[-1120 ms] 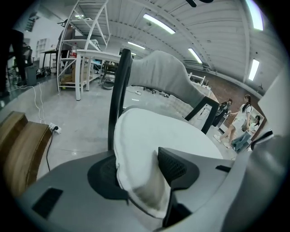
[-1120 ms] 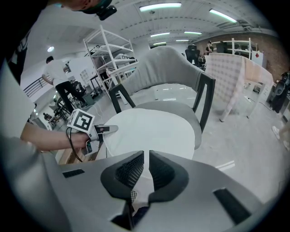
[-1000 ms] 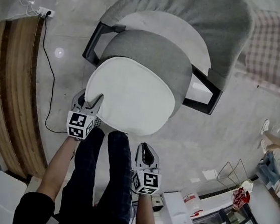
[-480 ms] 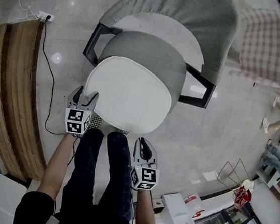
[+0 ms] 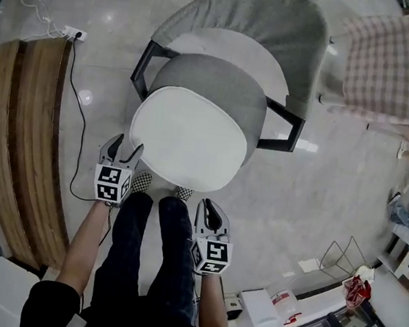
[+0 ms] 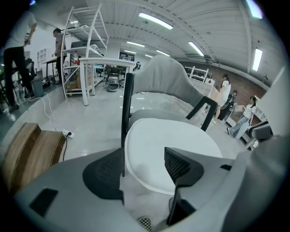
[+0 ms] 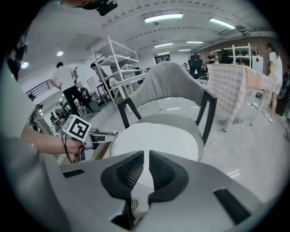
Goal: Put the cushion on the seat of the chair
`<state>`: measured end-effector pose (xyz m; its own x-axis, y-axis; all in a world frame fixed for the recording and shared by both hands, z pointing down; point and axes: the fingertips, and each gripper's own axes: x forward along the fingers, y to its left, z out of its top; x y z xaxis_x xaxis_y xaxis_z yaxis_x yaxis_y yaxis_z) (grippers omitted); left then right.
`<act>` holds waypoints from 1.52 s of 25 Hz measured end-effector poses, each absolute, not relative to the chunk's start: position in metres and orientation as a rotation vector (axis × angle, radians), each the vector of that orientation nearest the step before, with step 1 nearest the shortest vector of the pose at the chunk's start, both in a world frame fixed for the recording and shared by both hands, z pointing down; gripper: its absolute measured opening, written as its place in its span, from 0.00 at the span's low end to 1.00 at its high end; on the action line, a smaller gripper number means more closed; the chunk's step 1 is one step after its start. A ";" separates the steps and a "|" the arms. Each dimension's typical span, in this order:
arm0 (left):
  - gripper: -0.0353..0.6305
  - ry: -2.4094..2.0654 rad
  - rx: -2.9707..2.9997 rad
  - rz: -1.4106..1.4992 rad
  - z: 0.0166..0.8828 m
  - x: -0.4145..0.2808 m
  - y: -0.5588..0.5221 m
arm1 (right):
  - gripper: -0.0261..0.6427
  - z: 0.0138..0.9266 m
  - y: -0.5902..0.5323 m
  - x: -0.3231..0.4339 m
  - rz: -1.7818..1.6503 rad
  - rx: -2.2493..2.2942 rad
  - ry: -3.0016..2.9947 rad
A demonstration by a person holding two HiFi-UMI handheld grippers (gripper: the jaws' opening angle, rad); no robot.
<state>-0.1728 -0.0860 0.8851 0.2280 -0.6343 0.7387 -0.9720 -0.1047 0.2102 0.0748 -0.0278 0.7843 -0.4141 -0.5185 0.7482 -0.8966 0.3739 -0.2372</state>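
The white cushion (image 5: pixel 193 137) lies flat on the grey seat (image 5: pixel 233 81) of the chair (image 5: pixel 281 24). It covers the front of the seat, and a band of grey shows behind it below the curved backrest. A person stands at the chair's front edge, dark trousers (image 5: pixel 145 255) and checkered shoes (image 5: pixel 142 181) just short of the cushion, with a gripper in each hand.

The left gripper (image 5: pixel 127 144) is released. Its jaws stand wide apart with nothing pressed between them, just beside the cushion's front left rim, and no contact can be made out. In the left gripper view the cushion fills the gap beyond the two dark pads (image 6: pixel 177 164).

The right gripper (image 5: pixel 211 207) is clenched and empty. Its jaws are drawn together to a thin slit, and it is held off the cushion's front right corner, nearer the person's leg than the chair.

A curved wooden bench (image 5: pixel 14 143) runs along the left side of the grey floor (image 5: pixel 318 203). A power strip (image 5: pixel 72 32) lies at its far end, with a black cable (image 5: pixel 68 127) trailing from it. A checked cloth (image 5: pixel 383 66) hangs to the right of the chair. In the gripper views, other people stand by white racks (image 7: pixel 115 63) in the background.
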 end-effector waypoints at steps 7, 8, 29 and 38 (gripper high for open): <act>0.48 -1.434 1.923 0.608 0.824 -0.133 -0.083 | 0.12 0.747 -0.032 0.082 0.835 1.250 -2.113; 0.48 -1.425 1.939 0.605 0.815 -0.127 -0.083 | 0.12 0.741 -0.033 0.083 0.828 1.256 -2.120; 0.39 -1.328 2.229 0.559 0.615 -0.054 -0.074 | 0.12 0.590 -0.057 0.094 0.625 1.388 -2.246; 0.30 -1.354 2.325 0.518 0.532 -0.053 -0.065 | 0.12 0.519 -0.057 0.082 0.540 1.430 -2.315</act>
